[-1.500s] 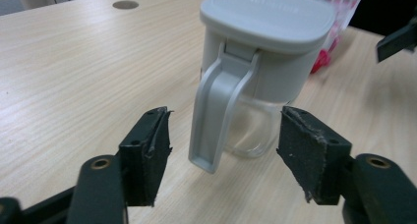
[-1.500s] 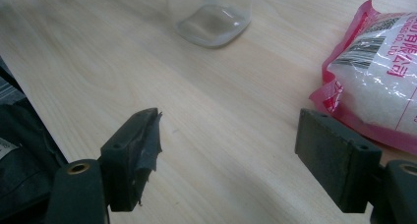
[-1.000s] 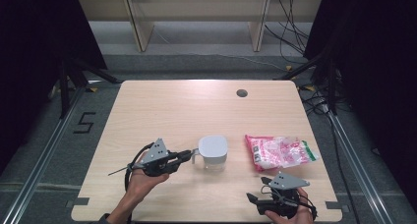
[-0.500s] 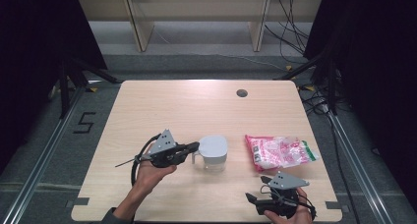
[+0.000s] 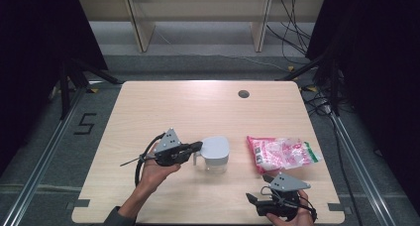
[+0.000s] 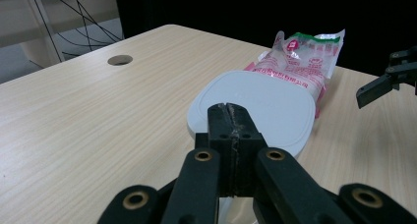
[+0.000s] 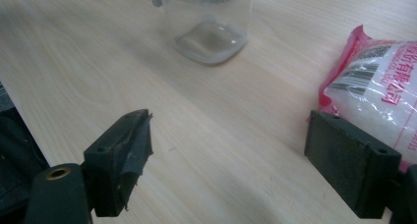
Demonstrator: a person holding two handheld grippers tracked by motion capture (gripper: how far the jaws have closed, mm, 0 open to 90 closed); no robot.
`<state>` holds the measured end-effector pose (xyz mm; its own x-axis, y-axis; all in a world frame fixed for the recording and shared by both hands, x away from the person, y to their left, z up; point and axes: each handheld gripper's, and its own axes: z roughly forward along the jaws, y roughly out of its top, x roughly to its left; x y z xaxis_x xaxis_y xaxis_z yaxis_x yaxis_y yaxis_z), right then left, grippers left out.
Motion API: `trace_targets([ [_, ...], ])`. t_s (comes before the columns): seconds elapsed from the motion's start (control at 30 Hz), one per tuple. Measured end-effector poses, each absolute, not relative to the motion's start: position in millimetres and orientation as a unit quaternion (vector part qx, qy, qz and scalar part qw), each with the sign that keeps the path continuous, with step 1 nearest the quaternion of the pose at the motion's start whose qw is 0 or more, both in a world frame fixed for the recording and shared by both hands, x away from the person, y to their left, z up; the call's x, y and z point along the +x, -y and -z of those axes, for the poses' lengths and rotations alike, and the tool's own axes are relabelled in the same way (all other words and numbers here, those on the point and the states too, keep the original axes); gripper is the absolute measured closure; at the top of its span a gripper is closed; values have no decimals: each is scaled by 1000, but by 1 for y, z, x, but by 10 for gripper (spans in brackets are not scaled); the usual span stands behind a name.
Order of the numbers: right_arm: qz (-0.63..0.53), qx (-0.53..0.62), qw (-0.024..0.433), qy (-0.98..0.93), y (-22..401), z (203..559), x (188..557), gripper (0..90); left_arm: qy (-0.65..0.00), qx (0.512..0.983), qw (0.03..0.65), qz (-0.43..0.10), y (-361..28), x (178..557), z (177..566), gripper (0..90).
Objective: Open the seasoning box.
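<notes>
A clear jug (image 5: 214,159) with a white lid (image 6: 255,106) stands near the table's middle front. My left gripper (image 5: 199,146) is at its left and points right. Its pads meet at the lid's rim (image 6: 230,111) just above the clear handle (image 5: 195,160), and I see nothing between them. A pink-and-white food bag (image 5: 280,154) lies flat to the right of the jug. My right gripper (image 5: 252,201) sits near the front edge, below the bag. Its jaws have just been opening and stand wide (image 7: 231,135) over bare wood, with nothing between them. The bag (image 7: 373,86) lies just past its right jaw.
The wooden table (image 5: 188,107) has a round cable hole (image 5: 243,93) at the back right. Beyond the far edge stand pale shelf legs (image 5: 138,28), with cables on the floor. Dark stands flank both sides.
My left gripper has moved right, from a short way off the jug up to its lid and handle. The right hand has stayed put.
</notes>
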<state>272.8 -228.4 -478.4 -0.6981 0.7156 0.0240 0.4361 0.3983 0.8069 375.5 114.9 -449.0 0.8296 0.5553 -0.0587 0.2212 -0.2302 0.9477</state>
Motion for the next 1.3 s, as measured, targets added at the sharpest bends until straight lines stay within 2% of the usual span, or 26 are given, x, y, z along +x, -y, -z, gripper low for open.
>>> trace_targets([
  [0.1,-423,346,165,-821,225,477,274,231,-252,771,566,-150,-115,375,449,891],
  [0.27,-432,335,169,-820,219,472,284,436,-246,772,566,-153,-116,375,450,891],
  [0.57,-454,311,194,-812,211,455,310,669,-257,767,569,-147,-119,374,452,891],
  [0.7,-464,290,209,-810,203,447,319,809,-254,769,568,-148,-119,374,452,891],
  [0.9,-465,276,201,-817,192,446,329,899,-252,769,568,-149,-119,374,452,891],
  [1.3,-466,252,209,-822,172,439,342,900,-248,771,567,-153,-120,375,452,891],
])
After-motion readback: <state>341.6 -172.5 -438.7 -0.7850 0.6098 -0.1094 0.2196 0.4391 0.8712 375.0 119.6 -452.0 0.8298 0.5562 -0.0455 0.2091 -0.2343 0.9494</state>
